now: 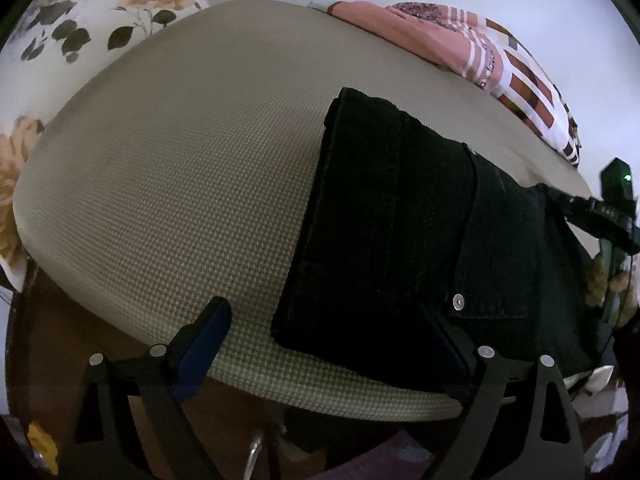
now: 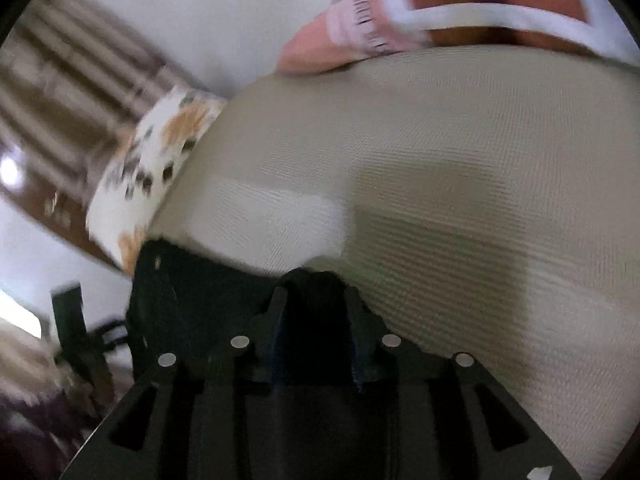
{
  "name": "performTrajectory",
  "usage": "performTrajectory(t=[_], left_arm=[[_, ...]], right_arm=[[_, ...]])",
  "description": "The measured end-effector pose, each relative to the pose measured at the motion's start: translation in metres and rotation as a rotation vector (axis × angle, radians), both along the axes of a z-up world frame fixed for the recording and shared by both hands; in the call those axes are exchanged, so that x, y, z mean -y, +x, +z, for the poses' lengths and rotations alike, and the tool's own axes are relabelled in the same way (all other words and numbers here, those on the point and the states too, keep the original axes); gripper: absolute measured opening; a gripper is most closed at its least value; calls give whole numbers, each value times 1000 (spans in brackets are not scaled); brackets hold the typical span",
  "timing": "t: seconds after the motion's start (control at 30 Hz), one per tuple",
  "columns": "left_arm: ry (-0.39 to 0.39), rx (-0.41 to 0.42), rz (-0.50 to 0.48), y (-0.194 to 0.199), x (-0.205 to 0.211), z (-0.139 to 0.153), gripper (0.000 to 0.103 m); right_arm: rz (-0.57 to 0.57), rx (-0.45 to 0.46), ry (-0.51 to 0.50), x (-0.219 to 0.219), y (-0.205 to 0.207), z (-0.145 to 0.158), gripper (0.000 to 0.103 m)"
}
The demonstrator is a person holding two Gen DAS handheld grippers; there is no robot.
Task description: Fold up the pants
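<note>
— Where are the pants right now?

— The black pants (image 1: pixel 400 220) lie on the bed (image 1: pixel 180 180), partly folded into a thick dark block toward my right side, with a rivet (image 1: pixel 458 301) showing near the pocket edge. My left gripper (image 1: pixel 332 344) is spread wide and holds nothing; one finger sits on the bare mattress cover, the other rests at the near corner of the cloth.

— And the right one?

— My right gripper (image 2: pixel 316 320) is clenched on a bunch of the pants fabric at their edge. That view is blurred, so I can't say how many layers I have pinched.

— What worries you?

— I think the pinch may hold only the top layer. If so, lifting it could peel the fold apart and drag the stack crooked. The block also lies near the bed's edge, so a pull toward me might slide it off. The pink patterned blanket (image 1: pixel 500 56) and floral pillow (image 1: pixel 80 20) are well apart from it, no trouble there.
</note>
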State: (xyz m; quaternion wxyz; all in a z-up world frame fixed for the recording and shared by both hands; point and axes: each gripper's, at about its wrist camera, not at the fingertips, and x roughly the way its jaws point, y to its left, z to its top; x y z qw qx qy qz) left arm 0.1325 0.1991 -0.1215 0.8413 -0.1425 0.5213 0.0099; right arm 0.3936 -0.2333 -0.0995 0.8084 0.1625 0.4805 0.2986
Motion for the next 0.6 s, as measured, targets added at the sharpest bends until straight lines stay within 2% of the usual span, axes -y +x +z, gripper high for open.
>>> performTrajectory(t=[0.03, 0.1, 0.13, 0.23, 0.27, 0.3, 0.33, 0.43, 0.5, 0.6], left_arm=[[4, 1, 0, 0, 0, 2, 92], [7, 19, 5, -2, 1, 8, 92], [16, 42, 9, -4, 1, 13, 92], [65, 102, -2, -6, 3, 23, 92], [88, 102, -13, -6, 4, 22, 92], [145, 77, -24, -4, 6, 16, 92], [167, 51, -31, -1, 6, 12, 92], [105, 30, -12, 0, -2, 4, 93], [88, 21, 3, 0, -5, 4, 94], [114, 56, 11, -5, 5, 17, 94]], right_arm=[[-39, 13, -13, 6, -4, 4, 33], [-95, 30, 31, 18, -16, 15, 33], [-107, 47, 60, 21, -27, 23, 33], [-85, 91, 38, 16, -63, 41, 33], [-79, 91, 48, 15, -73, 43, 33], [-71, 88, 62, 14, -84, 45, 33], [-63, 83, 71, 13, -96, 46, 33], [-44, 54, 98, 11, -131, 39, 33], [-15, 39, 63, 4, -153, 31, 33], [47, 20, -93, -18, -182, 14, 33]])
